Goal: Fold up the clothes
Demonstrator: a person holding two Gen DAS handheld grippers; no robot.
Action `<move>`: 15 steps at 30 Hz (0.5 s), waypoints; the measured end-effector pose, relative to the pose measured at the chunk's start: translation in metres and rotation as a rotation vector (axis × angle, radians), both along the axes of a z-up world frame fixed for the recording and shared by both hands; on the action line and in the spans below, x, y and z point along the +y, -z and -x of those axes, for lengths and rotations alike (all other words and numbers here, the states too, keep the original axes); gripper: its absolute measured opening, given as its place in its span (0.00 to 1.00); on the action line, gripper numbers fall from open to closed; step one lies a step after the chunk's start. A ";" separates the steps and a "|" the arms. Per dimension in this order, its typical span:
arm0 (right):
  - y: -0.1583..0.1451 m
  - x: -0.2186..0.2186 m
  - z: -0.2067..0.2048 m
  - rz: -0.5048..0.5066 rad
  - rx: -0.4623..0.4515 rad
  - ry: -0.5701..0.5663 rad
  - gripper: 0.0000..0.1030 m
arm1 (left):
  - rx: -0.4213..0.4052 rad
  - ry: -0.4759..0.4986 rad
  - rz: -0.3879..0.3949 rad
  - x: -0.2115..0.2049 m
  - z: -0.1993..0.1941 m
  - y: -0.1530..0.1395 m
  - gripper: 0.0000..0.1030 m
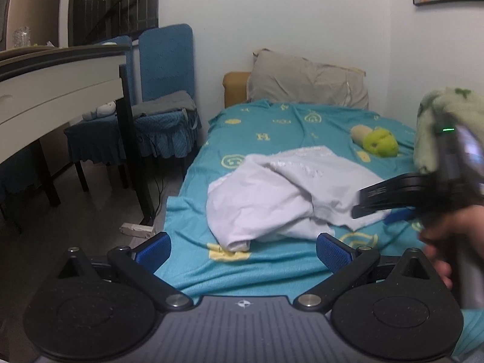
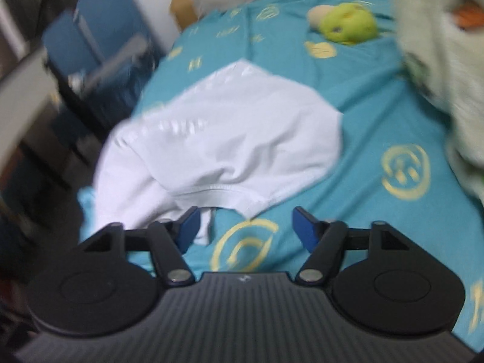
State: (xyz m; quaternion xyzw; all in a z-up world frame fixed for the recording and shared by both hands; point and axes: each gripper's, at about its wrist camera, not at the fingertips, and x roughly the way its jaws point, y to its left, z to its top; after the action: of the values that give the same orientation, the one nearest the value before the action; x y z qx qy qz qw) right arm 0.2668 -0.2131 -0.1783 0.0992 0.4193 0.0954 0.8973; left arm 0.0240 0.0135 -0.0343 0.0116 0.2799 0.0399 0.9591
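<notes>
A crumpled white garment point(image 1: 272, 193) point(image 2: 227, 139) lies in a heap on the teal bed sheet point(image 1: 257, 139) point(image 2: 378, 115). My left gripper point(image 1: 243, 251) hovers open just in front of the garment's near edge, with only sheet between its blue pads. In the right wrist view my right gripper point(image 2: 246, 225) is open just short of the garment's hemmed edge; its left pad overlaps the cloth, and nothing is pinched. From the left wrist view the right gripper's black fingers point(image 1: 381, 193) reach in over the garment's right side, held by a person's hand point(image 1: 447, 233).
A green plush toy point(image 1: 379, 142) point(image 2: 348, 24) lies further up the bed, before a grey pillow point(image 1: 305, 81). A pale green blanket point(image 1: 438, 112) point(image 2: 438, 60) is bunched along the right side. Blue chairs point(image 1: 163, 112) and a white desk point(image 1: 45, 90) stand left of the bed.
</notes>
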 end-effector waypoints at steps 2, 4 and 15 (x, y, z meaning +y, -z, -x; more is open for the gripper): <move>0.012 0.009 -0.012 0.081 -0.032 -0.055 0.59 | 0.011 0.007 -0.003 -0.001 -0.003 0.004 1.00; 0.021 0.011 -0.015 0.105 -0.069 -0.100 0.59 | 0.024 0.012 -0.007 -0.003 -0.008 0.008 1.00; 0.031 0.016 -0.018 0.200 -0.047 -0.106 0.24 | 0.056 0.074 -0.031 -0.016 -0.027 0.027 0.96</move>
State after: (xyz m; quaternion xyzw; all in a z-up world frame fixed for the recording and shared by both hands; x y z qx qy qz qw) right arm 0.2853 -0.1968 -0.2095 -0.0155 0.4101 0.1024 0.9061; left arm 0.0510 -0.0027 -0.0616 0.0380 0.3053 0.0082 0.9515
